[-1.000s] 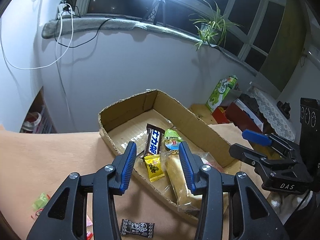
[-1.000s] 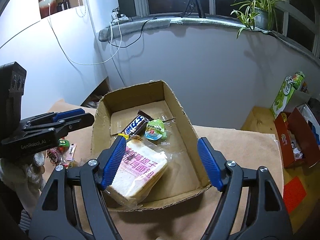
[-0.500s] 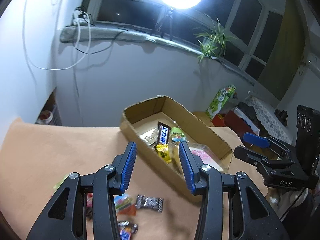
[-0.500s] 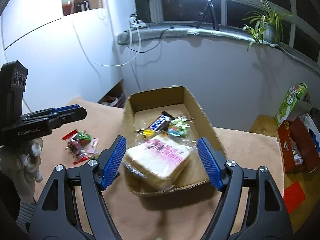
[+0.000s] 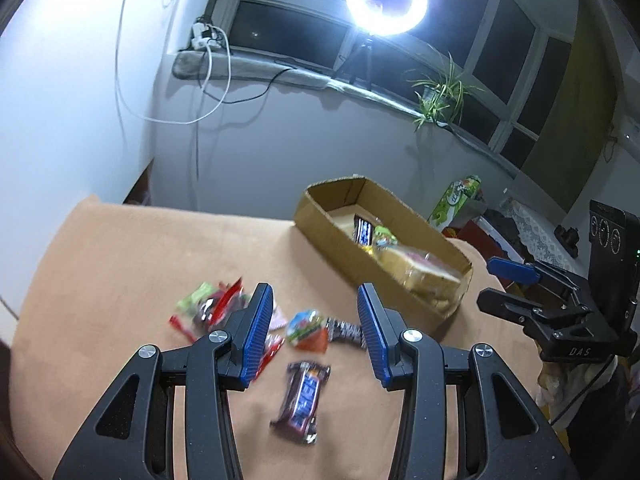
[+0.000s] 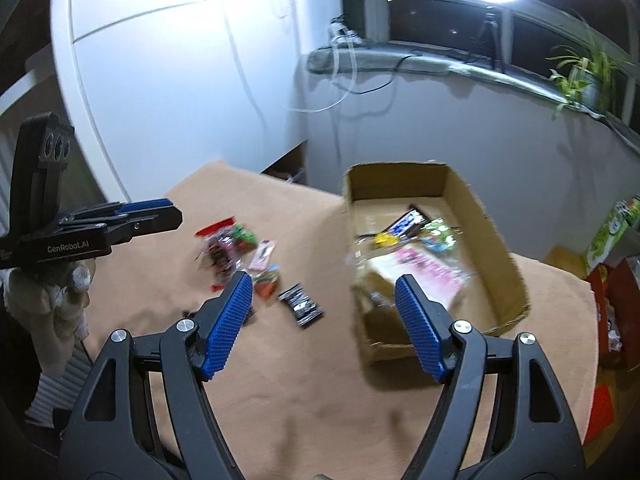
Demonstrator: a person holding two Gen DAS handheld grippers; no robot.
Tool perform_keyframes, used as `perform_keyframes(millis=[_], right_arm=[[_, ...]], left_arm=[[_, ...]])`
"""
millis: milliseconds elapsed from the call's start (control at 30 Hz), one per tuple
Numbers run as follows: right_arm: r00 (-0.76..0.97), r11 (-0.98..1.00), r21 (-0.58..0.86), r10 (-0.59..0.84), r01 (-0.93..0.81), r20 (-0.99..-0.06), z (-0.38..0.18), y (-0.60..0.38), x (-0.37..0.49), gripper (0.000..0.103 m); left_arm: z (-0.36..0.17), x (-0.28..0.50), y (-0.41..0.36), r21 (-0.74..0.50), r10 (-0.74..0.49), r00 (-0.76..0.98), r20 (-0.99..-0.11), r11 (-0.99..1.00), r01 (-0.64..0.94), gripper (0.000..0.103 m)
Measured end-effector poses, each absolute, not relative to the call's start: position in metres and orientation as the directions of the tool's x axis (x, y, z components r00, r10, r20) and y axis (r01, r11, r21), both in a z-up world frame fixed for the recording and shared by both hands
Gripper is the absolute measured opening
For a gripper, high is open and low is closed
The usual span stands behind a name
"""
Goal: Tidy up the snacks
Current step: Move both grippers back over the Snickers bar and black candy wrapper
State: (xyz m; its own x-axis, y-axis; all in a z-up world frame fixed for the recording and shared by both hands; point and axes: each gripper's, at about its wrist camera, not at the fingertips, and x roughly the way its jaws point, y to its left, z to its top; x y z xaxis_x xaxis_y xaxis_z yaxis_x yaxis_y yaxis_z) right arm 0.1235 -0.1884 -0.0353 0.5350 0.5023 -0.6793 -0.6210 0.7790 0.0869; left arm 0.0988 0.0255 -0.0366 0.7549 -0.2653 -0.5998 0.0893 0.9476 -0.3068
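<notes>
Loose snack packets [image 5: 256, 320] lie in a blurred cluster near the middle of the tan table [image 5: 132, 256]; at least six can be made out, among them a dark candy bar [image 5: 302, 394] nearest the front edge. One cardboard box [image 5: 324, 236] stands toward the table's far right corner and holds a bread pack [image 5: 424, 272], a dark bar [image 5: 363, 230] and a green packet [image 5: 385, 237]. The left gripper [image 5: 316, 332] tilts downward above the cluster, jaws partly open and empty. The right gripper [image 6: 324, 316] also tilts downward, over the table between cluster and box, jaws wide and empty; a gloved hand [image 6: 48, 296] carries the left tool. Compared with a second ago, both views have drawn back from the box, bringing the loose packets into sight.
</notes>
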Motion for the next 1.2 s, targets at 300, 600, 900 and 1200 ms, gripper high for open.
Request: perform_keyframes(millis=[300,600,900,1200], right_arm=[[0.436,0.738,0.101,0.498,-0.668,-0.75,-0.085,-0.154,0.119,0.074],[0.403,0.751,0.097,0.453,-0.653,-0.795,-0.115,-0.14,0.142,0.058],[0.416,0.743,0.027,0.404,-0.668,-0.814,-0.126,-0.114,0.147,0.058],[0.411,0.783,0.047,0.375,-0.621,-0.831,-0.139,-0.102,0.16,0.052]], left_arm=[[-0.062,0.077,0.024,-0.314,-0.282,0.72,-0.634,0.945,0.094,0.043],[-0.093,0.074,0.013,-0.3,-0.303,0.658,-0.689,0.946,0.121,0.043],[-0.111,0.08,0.007,-0.286,-0.318,0.616,-0.721,0.946,0.153,0.043],[-0.119,0.083,0.004,-0.281,-0.33,0.596,-0.732,0.943,0.177,0.043]])
